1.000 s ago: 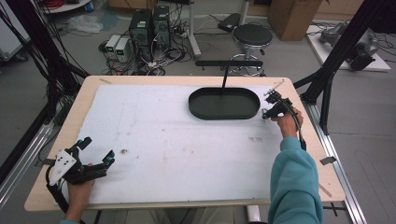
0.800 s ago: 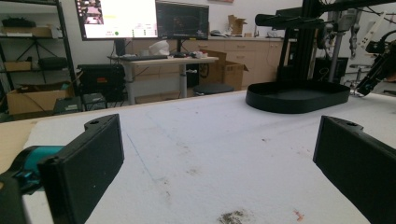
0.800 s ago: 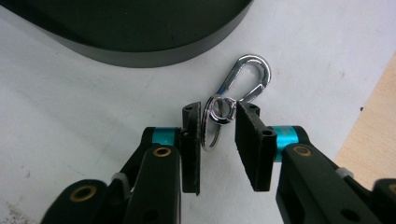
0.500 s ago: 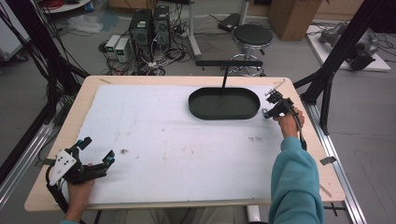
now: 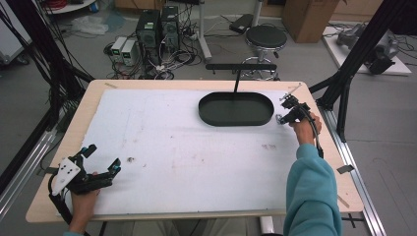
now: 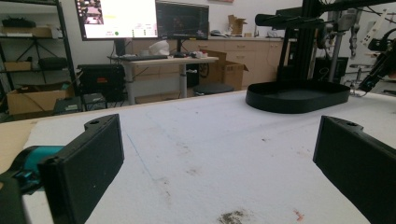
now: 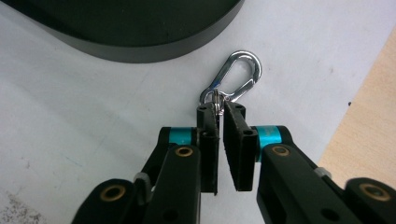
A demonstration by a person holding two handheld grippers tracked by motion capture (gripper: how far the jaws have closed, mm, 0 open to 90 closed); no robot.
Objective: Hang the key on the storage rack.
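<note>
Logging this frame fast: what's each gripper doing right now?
Left gripper: open, holding nothing.
Right gripper: jaws have just been closing, now shut on the metal snap hook beside the black tray.

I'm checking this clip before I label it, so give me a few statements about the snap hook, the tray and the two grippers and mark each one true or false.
1. The right gripper has its fingers closed on the snap hook. True; they have just been closing, with the hook's ring end pinched between them.
2. The snap hook lies inside the black tray. False; it is on the white mat just outside the tray's right end.
3. The left gripper is open. True; its fingers stand wide apart with nothing between them.
4. The left gripper rests against the tray. False; it sits at the near left corner of the table, far from the tray.
5. The tray holds several objects. False; it looks empty.
</note>
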